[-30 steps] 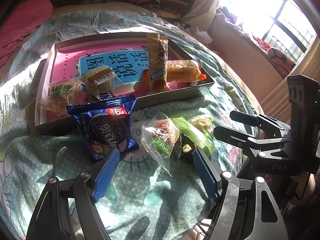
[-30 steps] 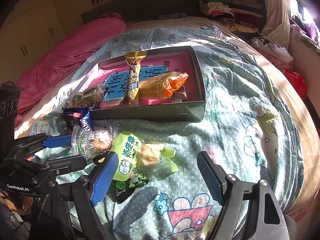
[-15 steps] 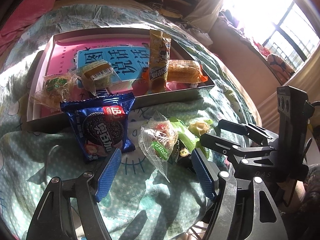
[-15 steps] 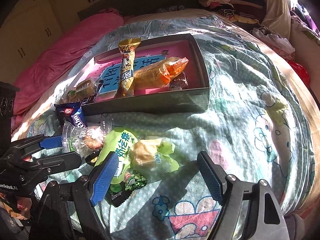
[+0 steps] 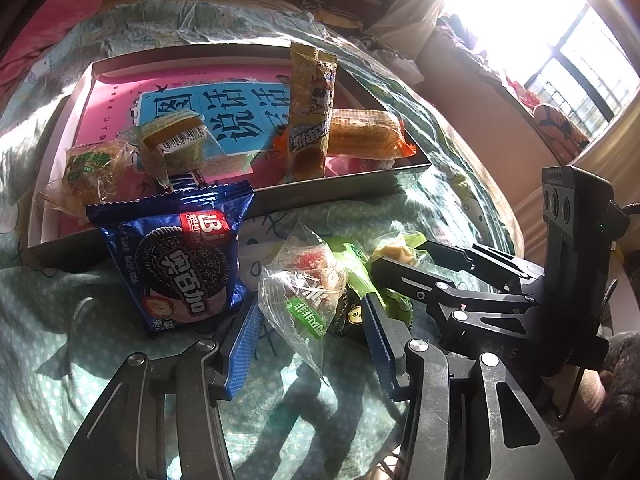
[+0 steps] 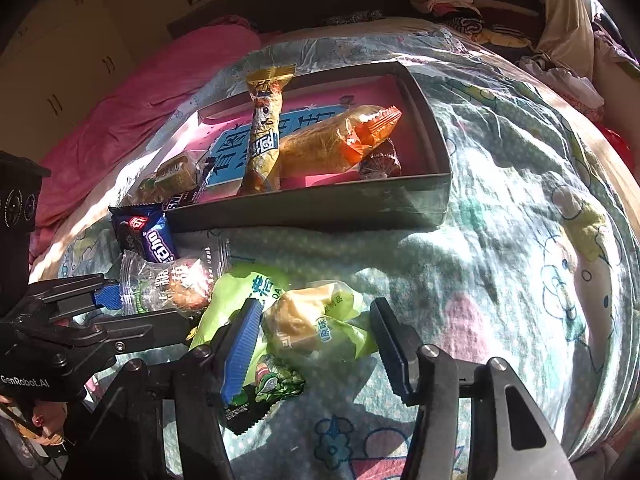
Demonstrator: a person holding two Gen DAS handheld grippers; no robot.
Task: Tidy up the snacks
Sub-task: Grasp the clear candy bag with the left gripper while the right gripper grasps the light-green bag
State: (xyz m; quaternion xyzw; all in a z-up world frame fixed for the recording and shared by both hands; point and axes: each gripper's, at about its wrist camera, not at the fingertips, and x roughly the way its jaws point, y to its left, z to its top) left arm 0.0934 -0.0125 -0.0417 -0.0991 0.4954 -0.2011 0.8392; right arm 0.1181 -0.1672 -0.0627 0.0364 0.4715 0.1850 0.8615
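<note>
A dark box [image 5: 344,190] [image 6: 312,210] with a pink book inside lies on the bed and holds several snacks. Loose snacks lie in front of it. My left gripper [image 5: 310,320] is open, its blue pads either side of a clear-wrapped snack [image 5: 306,288] [image 6: 176,280]. A blue cookie pack [image 5: 180,264] [image 6: 150,234] leans on the box edge to its left. My right gripper [image 6: 316,338] is open around a pale pastry in a green wrapper [image 6: 308,326] [image 5: 396,246]. A larger green packet [image 6: 244,292] lies beside it.
In the box are a tall yellow stick pack [image 5: 310,112] [image 6: 264,140], an orange-ended bread pack [image 5: 366,134] [image 6: 328,144] and small wrapped cakes [image 5: 172,140]. A pink quilt [image 6: 132,112] lies at the far left. Clothes are piled by the window [image 5: 560,40].
Both grippers have moved forward and down toward the loose snacks. The left one now straddles the clear-wrapped snack and the right one straddles the green-wrapped pastry. Both jaws are narrower.
</note>
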